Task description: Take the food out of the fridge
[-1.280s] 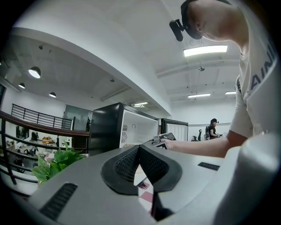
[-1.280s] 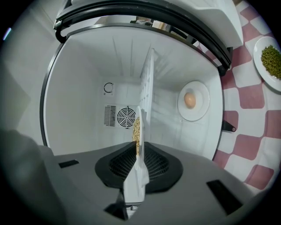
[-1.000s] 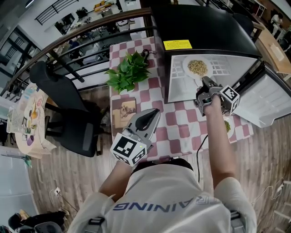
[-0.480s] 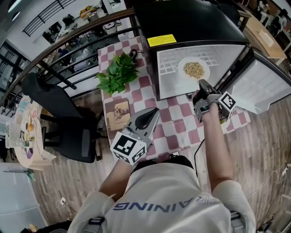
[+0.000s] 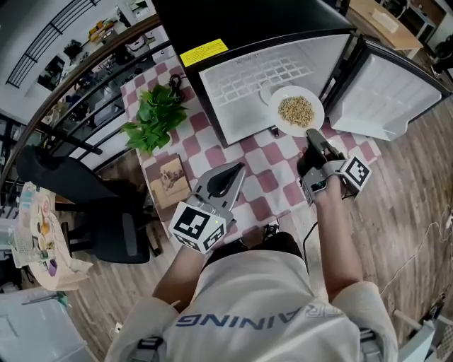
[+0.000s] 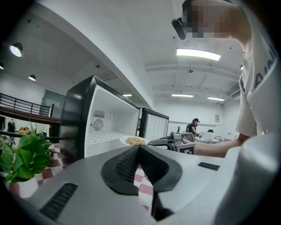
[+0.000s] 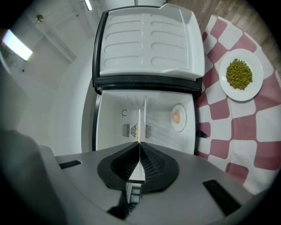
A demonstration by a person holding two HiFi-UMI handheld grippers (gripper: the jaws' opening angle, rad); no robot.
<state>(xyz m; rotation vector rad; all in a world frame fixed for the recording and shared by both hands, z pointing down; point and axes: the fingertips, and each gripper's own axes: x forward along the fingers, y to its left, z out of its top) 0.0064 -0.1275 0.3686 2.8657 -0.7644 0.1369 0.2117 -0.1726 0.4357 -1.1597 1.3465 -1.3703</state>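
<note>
Tabletop (image 5: 262, 177): peas (image 7: 239, 74) out by its edge, our right gripper (image 5: 312, 136) pinches the grain plate (image 5: 296, 111) at the fridge (image 5: 241, 78) mouth, egg (image 7: 176, 117) still inside; left gripper (image 5: 233, 173) closed, empty.

Fridge (image 5: 248, 21) ext glossy black, int white plastic; tablecloth (image 5: 267, 181) cloth; floor (image 5: 405, 206) wood; plate (image 5: 275, 118) glossy white.

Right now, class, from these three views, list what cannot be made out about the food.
- Held plate: right gripper view sees it edge-on in the right tongs; its food is hidden.
- Small plate in fridge, right gripper view: food too small to name.
- Green-food plate: missing from head view, probably under the right hand.
</note>
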